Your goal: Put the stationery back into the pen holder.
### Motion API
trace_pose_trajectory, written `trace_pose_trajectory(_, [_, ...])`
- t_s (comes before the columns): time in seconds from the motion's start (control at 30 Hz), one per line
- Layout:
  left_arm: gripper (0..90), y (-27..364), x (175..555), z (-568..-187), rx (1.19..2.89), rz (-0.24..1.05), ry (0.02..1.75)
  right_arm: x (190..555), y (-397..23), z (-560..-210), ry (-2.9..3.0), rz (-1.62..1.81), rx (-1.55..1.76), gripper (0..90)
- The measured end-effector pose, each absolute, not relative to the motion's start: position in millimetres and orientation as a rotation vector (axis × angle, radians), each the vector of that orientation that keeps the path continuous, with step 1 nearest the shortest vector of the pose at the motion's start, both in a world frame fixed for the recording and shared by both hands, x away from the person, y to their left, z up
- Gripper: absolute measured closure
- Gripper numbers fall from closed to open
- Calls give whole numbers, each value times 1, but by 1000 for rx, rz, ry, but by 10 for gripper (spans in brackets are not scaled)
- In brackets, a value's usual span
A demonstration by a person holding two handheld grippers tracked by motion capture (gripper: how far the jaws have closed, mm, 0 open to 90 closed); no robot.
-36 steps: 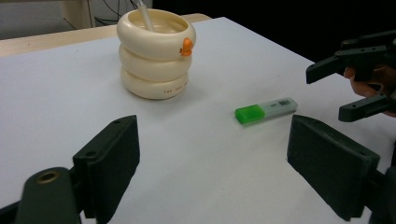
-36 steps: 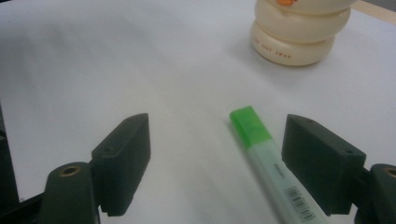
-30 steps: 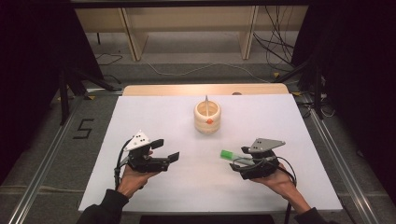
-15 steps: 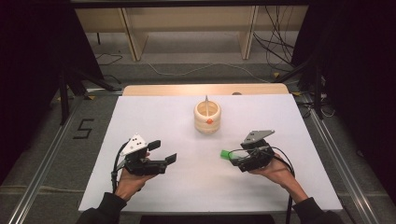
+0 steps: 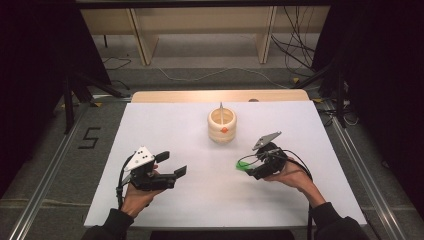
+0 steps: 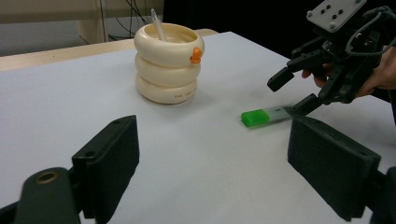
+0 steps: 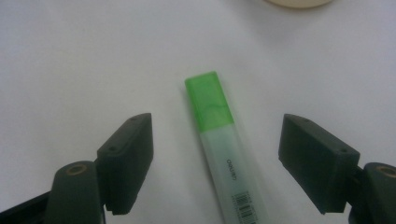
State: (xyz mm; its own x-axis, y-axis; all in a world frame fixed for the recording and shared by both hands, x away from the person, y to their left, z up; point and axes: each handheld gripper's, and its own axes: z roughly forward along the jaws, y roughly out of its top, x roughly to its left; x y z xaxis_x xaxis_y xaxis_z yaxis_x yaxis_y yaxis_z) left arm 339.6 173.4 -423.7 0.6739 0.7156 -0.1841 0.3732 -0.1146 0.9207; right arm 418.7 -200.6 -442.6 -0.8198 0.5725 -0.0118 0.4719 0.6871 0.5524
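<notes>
I have the right hand-held gripper (image 5: 248,167) low over the white desk (image 5: 165,130), its jaws spread wide with the green-capped marker (image 7: 219,140) lying flat between them; in the right gripper view neither jaw touches it, and the marker's clear barrel runs toward the camera while the green cap points away. From the high view the marker (image 5: 244,165) sits on the right half of the desk, in front of the cream ringed cup (image 5: 222,124) and well apart from it. The cup stands upright near the desk's far middle, with a thin stick leaning inside and a small orange beak on its side. My left hand-held gripper (image 5: 171,165) rests on the left half, jaws also wide and holding nothing; its view looks across at the cup (image 6: 167,63), the marker (image 6: 261,115) and the right hand-held gripper (image 6: 292,91) above the marker's near end.
</notes>
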Motion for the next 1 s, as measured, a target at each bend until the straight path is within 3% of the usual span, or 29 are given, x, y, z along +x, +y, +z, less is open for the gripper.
trace_pose_trajectory(0.43, [164,179,337,-424,1704,386,881,433,-189,-453,2805,658,857,311])
trace_pose_trajectory(1.0, [164,178,337,-426,1719,381,880,440,-181,-459,2865,529,842,487])
